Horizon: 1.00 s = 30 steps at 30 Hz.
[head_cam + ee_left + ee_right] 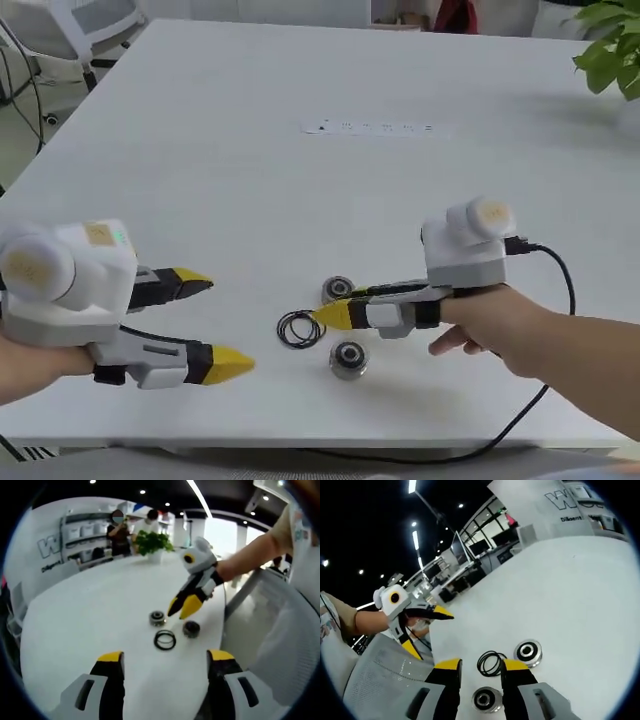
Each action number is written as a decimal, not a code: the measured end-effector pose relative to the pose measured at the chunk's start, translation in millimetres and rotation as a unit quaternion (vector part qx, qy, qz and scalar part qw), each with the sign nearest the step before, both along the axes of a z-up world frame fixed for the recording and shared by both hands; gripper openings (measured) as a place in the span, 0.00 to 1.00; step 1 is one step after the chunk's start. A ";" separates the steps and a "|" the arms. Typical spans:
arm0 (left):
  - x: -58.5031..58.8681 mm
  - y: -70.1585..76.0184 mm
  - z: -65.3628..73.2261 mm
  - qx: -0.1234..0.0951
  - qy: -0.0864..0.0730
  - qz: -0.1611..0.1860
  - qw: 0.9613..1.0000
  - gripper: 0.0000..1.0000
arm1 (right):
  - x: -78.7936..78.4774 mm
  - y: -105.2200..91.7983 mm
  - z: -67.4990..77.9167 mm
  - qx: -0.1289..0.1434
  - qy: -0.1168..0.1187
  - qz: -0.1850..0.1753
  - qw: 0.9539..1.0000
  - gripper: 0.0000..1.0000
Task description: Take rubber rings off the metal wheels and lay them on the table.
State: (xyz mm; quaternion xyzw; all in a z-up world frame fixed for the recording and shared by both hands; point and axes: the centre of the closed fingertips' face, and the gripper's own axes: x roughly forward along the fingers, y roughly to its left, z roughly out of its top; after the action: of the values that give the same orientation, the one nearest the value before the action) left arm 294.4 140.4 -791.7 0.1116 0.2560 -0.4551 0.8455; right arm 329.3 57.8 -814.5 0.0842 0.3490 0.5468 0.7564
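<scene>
Two metal wheels lie on the white table [300, 180]: a silvery one [338, 289] and, nearer me, a darker-rimmed one [348, 358]. Left of them a small heap of black rubber rings [300, 329] lies flat. My right gripper [332, 315] hovers just right of the rings, between the wheels, jaws a little apart and holding nothing. In the right gripper view the rings [491, 663] and one wheel [527, 651] sit beyond its tips [482, 667], the other wheel [486, 698] below. My left gripper [216, 325] stands wide open, off to the left, and faces the rings [164, 640].
A socket strip [368, 127] is set into the middle of the table. A potted plant [612, 50] stands at the far right corner. The right gripper's black cable [545, 385] trails over the front edge. A chair [90, 20] stands beyond the far left corner.
</scene>
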 end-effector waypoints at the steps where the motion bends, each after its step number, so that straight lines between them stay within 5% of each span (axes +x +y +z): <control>1: -0.3 0.3 1.8 -0.001 0.000 0.002 1.000 0.68 | -0.2 -1.4 2.0 0.001 -0.003 0.000 1.000 0.31; 11: -2.5 -6.6 15.2 -0.006 -0.006 0.004 1.000 0.69 | -1.7 -21.6 17.4 -0.015 -0.068 0.005 0.998 0.44; 18: -3.3 -10.6 21.9 -0.007 -0.014 0.004 1.000 0.70 | -0.8 -38.7 29.6 -0.035 -0.136 0.001 0.990 0.59; 25: -2.0 -8.0 30.6 -0.006 -0.021 0.016 1.000 0.71 | -7.3 -54.3 34.4 -0.052 -0.174 0.001 0.983 0.69; 30: -4.3 -4.8 31.2 -0.003 -0.018 0.028 0.999 0.73 | -13.4 -66.6 30.2 -0.072 -0.176 -0.002 0.982 0.73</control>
State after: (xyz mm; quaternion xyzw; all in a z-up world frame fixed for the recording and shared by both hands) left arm 290.1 135.6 -760.5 0.1102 0.2429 -0.4302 0.8624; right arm 316.0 -8.8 -784.3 -0.0671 0.2491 0.5249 0.8111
